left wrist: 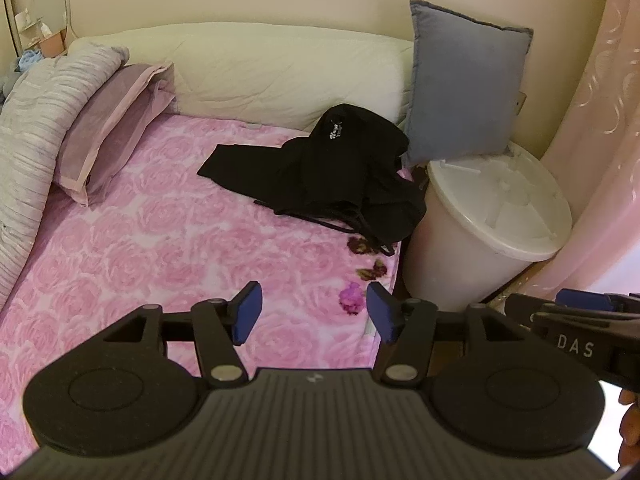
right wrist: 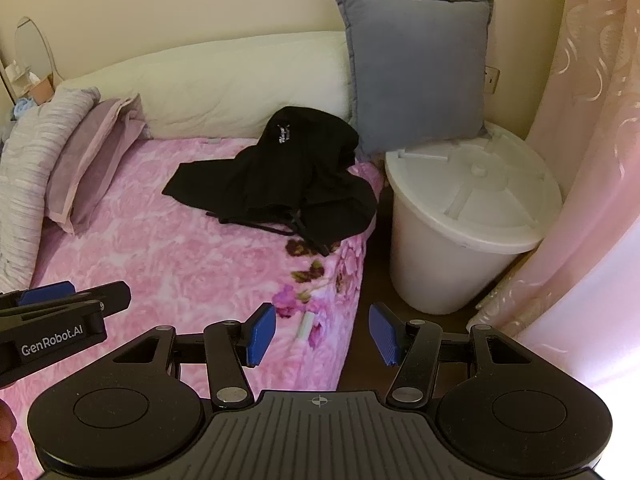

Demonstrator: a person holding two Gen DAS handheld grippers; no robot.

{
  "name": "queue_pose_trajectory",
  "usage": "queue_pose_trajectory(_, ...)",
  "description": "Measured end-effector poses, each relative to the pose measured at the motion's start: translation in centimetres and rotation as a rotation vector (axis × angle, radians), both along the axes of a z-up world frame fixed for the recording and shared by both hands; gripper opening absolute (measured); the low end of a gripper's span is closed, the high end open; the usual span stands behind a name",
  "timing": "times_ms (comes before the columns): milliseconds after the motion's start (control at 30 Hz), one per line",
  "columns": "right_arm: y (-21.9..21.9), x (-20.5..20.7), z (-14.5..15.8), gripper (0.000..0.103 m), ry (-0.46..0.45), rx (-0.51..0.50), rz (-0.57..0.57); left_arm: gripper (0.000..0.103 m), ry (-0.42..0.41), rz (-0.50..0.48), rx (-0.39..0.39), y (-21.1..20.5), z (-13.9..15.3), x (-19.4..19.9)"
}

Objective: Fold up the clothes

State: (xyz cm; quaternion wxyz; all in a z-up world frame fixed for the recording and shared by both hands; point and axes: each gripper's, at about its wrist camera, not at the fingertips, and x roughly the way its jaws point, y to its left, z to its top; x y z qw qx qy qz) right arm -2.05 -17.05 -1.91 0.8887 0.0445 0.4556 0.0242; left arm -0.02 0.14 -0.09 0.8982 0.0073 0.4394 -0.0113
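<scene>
Pink rose-patterned bed blanket [right wrist: 168,264], bearing crumpled black garment [right wrist: 280,184], mauve pillow [right wrist: 92,160], striped grey quilt [left wrist: 32,128], cream bolster [right wrist: 224,84].

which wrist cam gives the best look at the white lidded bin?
Right wrist: the white lidded bin shows its whole lid and wall down to the floor. In the left wrist view the bin sits further toward the frame edge, its lower part hidden behind the right gripper.

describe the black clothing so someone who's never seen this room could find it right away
Start at the bed with the pink rose blanket. At its far right corner, below the grey-blue cushion and beside the white lidded bin, lies the black garment. It is the only black, crumpled heap there.
</scene>
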Motion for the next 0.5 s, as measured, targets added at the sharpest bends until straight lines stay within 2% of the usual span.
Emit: queue_pose_trajectory(500,1.7,0.2,-1.0,0.056,0.016,-0.019,-0.002,0.054,0.014,-0.003,-0.039,3.1,-2.1,-0.6)
